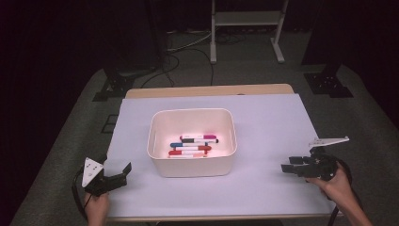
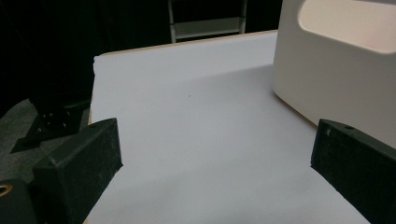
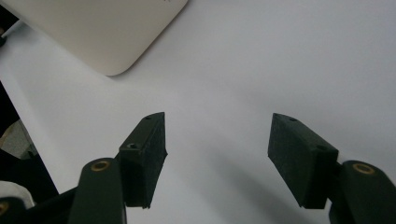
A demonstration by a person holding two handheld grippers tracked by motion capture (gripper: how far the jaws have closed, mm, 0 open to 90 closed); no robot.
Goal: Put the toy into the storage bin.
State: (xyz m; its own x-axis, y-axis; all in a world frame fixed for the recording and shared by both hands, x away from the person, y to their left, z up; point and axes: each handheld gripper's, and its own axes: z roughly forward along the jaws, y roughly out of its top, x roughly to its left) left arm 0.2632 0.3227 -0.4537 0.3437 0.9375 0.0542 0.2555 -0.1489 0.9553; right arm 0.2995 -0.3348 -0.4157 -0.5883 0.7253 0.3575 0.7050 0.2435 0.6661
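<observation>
A cream plastic bin (image 1: 192, 162) stands in the middle of the white sheet (image 1: 263, 122) and holds several markers (image 1: 193, 145) with red, blue, black and pink caps. My left gripper (image 1: 116, 172) rests at the sheet's near left corner, open, with nothing between its jaws; the bin (image 2: 336, 79) rises just right of it. My right gripper (image 1: 288, 165) hovers low over the sheet at the near right, jaws wide apart and empty, pointing toward the bin (image 3: 102, 32).
The wooden table edge (image 1: 209, 89) runs along the far side. Beyond it are a white metal frame (image 1: 247, 28), floor cables (image 1: 188, 47) and dark stand bases (image 1: 329, 84) on grey carpet.
</observation>
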